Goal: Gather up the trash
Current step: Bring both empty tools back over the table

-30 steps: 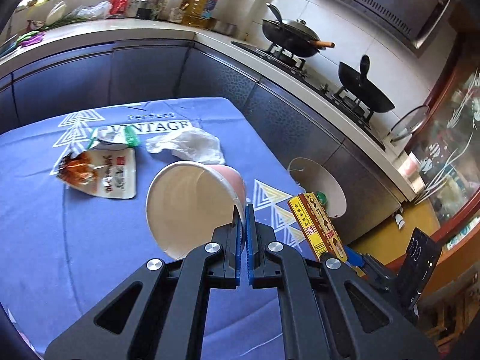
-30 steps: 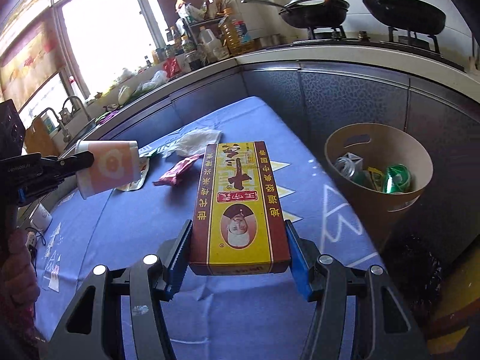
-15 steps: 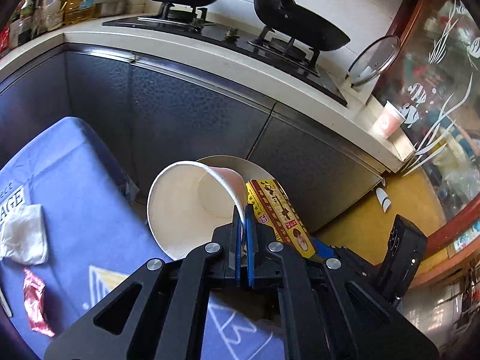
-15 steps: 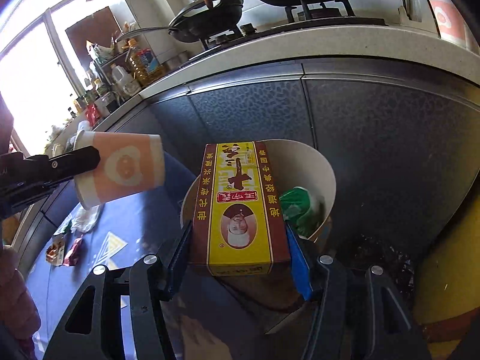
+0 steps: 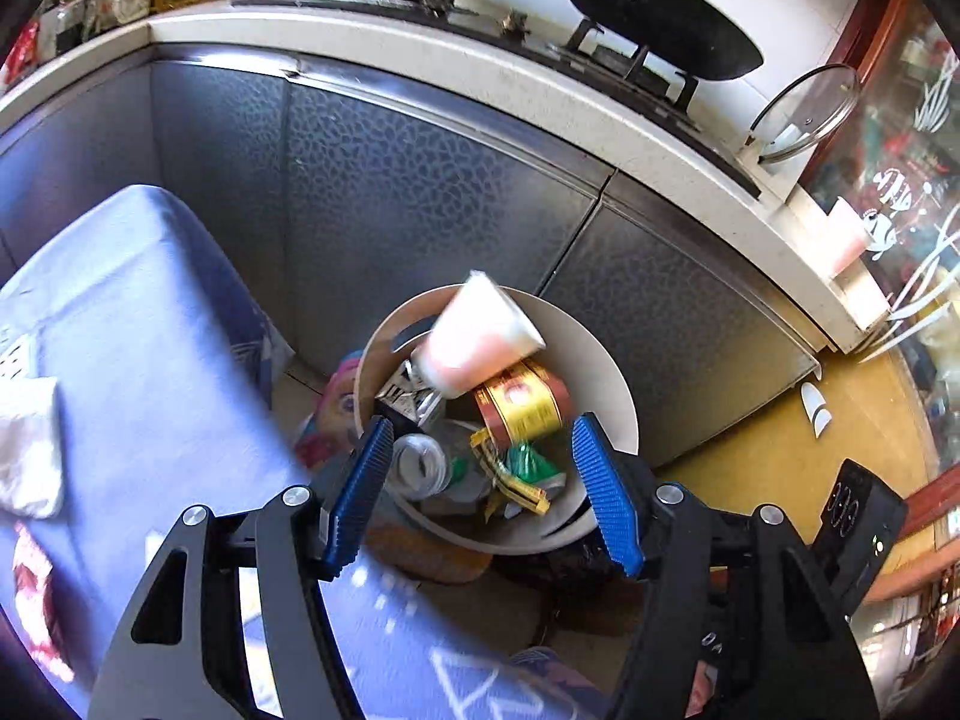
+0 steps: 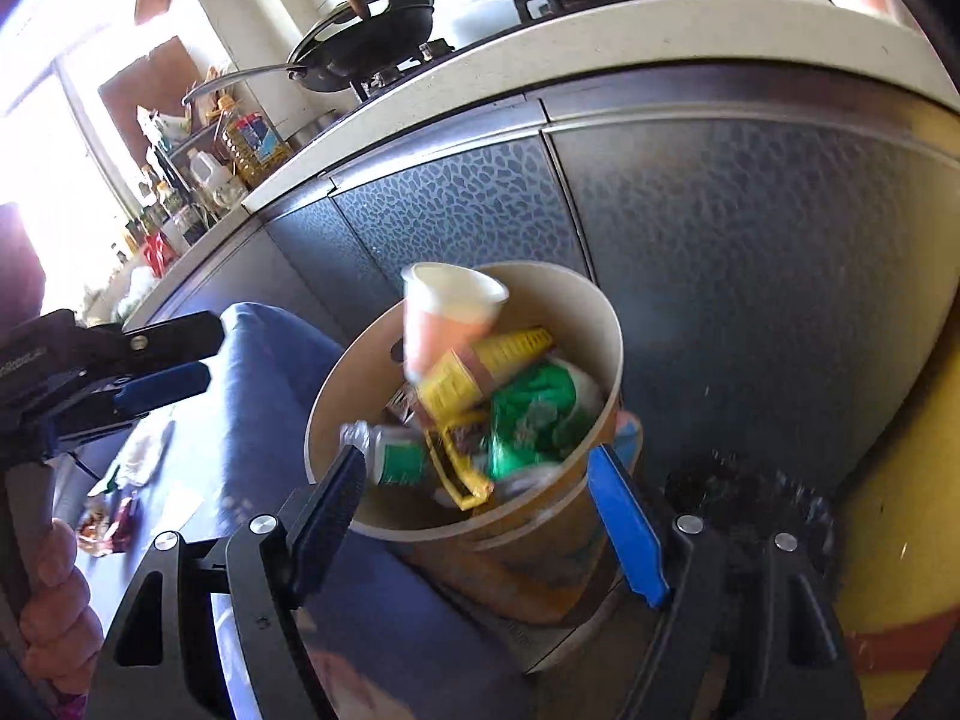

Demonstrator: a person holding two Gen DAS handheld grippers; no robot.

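Note:
A round beige waste bin (image 5: 606,384) (image 6: 594,324) stands on the floor beside the blue-clothed table. A pink-and-white paper cup (image 5: 474,339) (image 6: 447,315) and a yellow-and-red box (image 5: 522,399) (image 6: 480,366) are blurred, tumbling into the bin on top of several wrappers and a plastic bottle (image 6: 396,456). My left gripper (image 5: 486,486) hangs over the bin, its jaws opening, nothing between the blue pads. My right gripper (image 6: 480,516) is likewise above the bin, jaws opening and empty. The left gripper also shows in the right wrist view (image 6: 162,372).
The blue tablecloth (image 5: 138,372) still carries a white tissue (image 5: 27,444) and a red wrapper (image 5: 30,594). Dark cabinet fronts (image 5: 432,180) and a counter with a stove and pans rise behind the bin. A hand (image 6: 54,606) grips the left tool. Yellow floor lies to the right.
Both grippers swung from over the table to above the bin. The left let go of the paper cup and the right let go of the box; both now drop into the bin.

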